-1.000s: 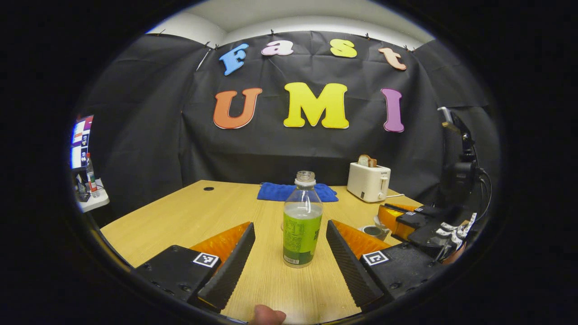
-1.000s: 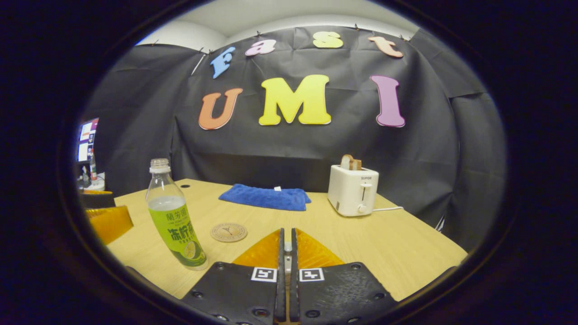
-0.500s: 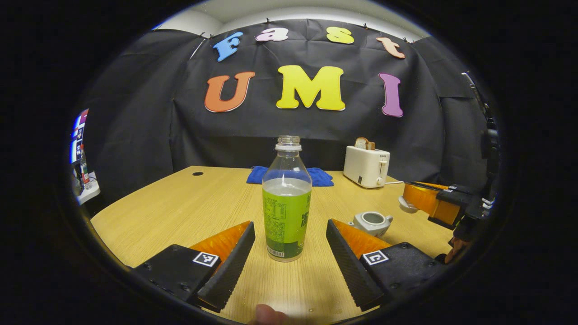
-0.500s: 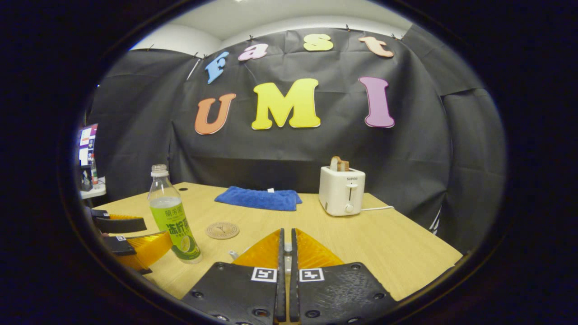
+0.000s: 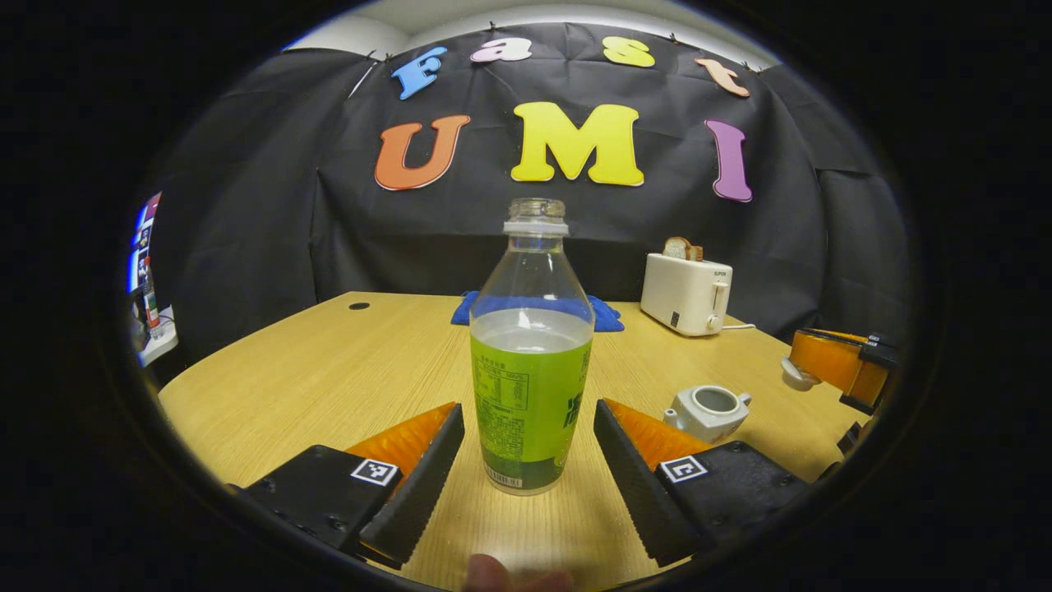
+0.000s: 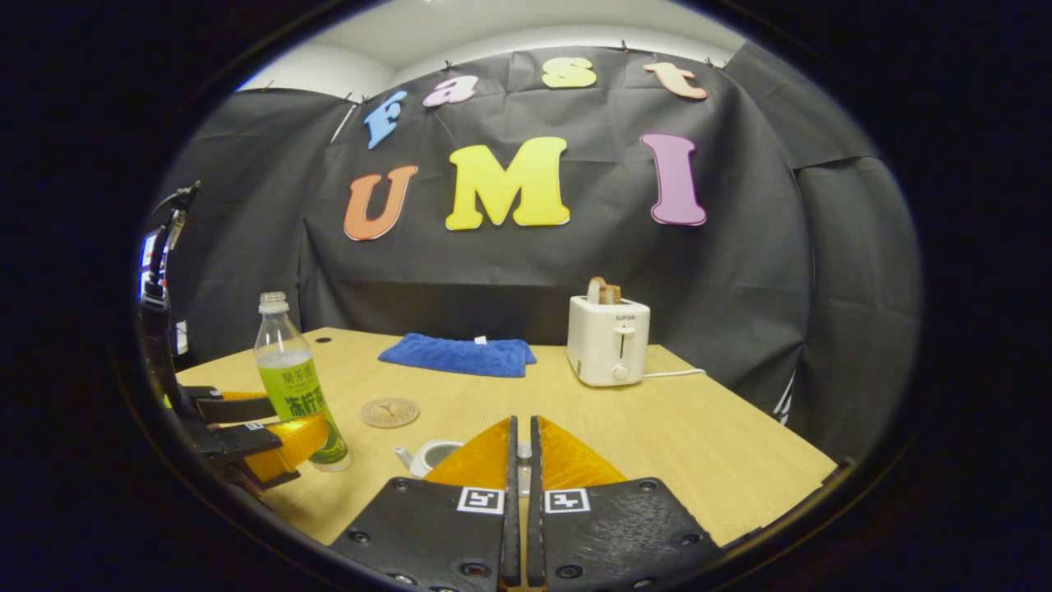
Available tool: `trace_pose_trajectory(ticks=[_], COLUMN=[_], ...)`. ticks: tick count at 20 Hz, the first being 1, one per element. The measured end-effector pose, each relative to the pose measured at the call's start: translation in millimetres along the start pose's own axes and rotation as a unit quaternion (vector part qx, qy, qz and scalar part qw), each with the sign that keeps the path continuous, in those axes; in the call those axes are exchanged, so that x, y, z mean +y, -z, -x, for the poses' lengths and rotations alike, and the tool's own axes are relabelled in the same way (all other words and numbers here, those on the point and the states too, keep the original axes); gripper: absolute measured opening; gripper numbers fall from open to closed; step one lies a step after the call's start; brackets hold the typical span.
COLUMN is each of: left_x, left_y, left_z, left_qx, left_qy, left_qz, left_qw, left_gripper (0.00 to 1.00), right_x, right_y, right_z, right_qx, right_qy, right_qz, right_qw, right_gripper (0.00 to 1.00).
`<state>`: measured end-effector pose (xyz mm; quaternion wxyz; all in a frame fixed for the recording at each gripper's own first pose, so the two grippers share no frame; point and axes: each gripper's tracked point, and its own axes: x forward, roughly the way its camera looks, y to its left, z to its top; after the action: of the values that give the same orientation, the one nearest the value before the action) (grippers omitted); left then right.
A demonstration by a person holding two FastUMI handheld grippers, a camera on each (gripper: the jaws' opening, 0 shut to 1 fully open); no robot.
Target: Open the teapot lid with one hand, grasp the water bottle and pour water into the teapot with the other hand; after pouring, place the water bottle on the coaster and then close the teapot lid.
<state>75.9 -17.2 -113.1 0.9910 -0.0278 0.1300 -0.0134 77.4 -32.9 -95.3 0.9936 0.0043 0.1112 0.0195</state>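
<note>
A clear, uncapped water bottle (image 5: 530,353) with a green label stands on the table, part full. My left gripper (image 5: 528,411) is open, one finger on each side of the bottle's base and neither touching it. A small white teapot (image 5: 708,411) sits open to the right. My right gripper (image 6: 519,423) is shut on the teapot lid (image 5: 795,375) and holds it up beside the teapot (image 6: 427,455). In the right gripper view the bottle (image 6: 296,386) stands at the left with the left gripper (image 6: 283,421) around it. The round coaster (image 6: 389,412) lies just beyond.
A white toaster (image 6: 608,349) with bread in it stands at the back right of the wooden table (image 5: 329,370). A folded blue cloth (image 6: 456,355) lies at the back middle. A side shelf with a screen (image 5: 144,271) is far left.
My left gripper has moved forward, so the bottle now sits between its open fingers. My right gripper has drawn back with the lid, and the open teapot now shows below it.
</note>
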Motion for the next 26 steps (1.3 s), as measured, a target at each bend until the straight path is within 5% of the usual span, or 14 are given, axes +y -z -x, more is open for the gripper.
trace_pose_trajectory(ticks=[4, 10, 16, 19, 26], left_x=[2.7, 1.2, 12.2, 17.8, 38.7], left_y=[2.2, 1.9, -18.6, -39.8, -62.5], left_z=[-12.5, -12.2, -5.7, -0.4, 1.3], left_qx=[0.002, 0.007, 0.019, 0.009, 0.022], left_qy=[-0.005, -0.007, -0.039, -0.060, -0.099], left_qz=[-0.012, -0.029, -0.142, -0.231, -0.431], left_qw=[1.000, 1.000, 0.989, 0.971, 0.896], left_gripper=[0.98, 0.80, 0.76, 0.76, 0.75], right_x=[0.3, -0.8, -15.9, -22.7, -46.3], right_y=[0.3, -0.7, -2.8, -0.4, 7.3], right_z=[0.3, 3.9, 12.5, 15.2, 23.9], right_qx=[-0.001, -0.005, -0.011, -0.010, -0.006], right_qy=[-0.003, -0.010, -0.009, -0.010, -0.001], right_qz=[0.001, 0.003, -0.012, -0.014, -0.015], right_qw=[1.000, 1.000, 1.000, 1.000, 1.000], right_gripper=[0.03, 0.03, 0.03, 0.03, 0.03])
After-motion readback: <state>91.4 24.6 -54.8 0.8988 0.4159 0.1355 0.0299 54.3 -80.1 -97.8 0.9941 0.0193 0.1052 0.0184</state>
